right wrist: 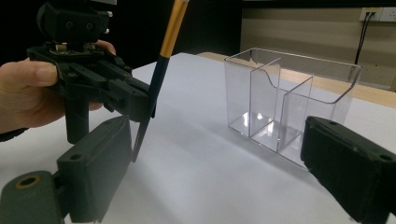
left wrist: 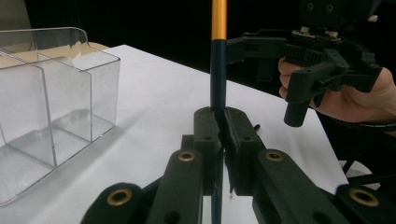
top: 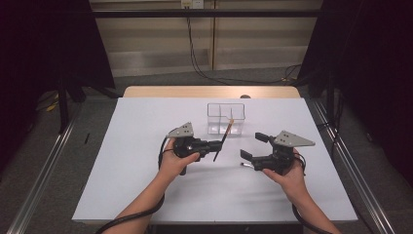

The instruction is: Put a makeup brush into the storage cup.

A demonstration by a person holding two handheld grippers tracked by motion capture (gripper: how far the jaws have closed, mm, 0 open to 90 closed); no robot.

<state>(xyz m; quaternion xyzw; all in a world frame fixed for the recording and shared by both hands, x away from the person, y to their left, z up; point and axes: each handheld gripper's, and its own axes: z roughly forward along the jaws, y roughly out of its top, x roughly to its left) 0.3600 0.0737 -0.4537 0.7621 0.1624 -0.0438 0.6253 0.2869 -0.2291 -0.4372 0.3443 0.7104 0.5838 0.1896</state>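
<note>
A slim brush (top: 224,138) with a dark lower shaft and an orange-gold upper part stands nearly upright, tilted slightly. My left gripper (top: 220,145) is shut on its dark shaft at the middle of the table. In the left gripper view the pads (left wrist: 208,133) pinch the brush (left wrist: 218,70). A clear box (top: 225,118) with several compartments stands just behind it. My right gripper (top: 253,146) is to the right, open, with nothing between its jaws. The right gripper view shows its gripper (right wrist: 224,172) wide apart, the brush (right wrist: 161,65) and left gripper (right wrist: 140,105) ahead at left, and the box (right wrist: 289,93) at right.
Everything sits on a white sheet (top: 146,146) that covers the table, with a wooden strip (top: 209,91) at its far edge. A small dark item (top: 243,165) lies under my right gripper. Metal rails run along both sides of the table.
</note>
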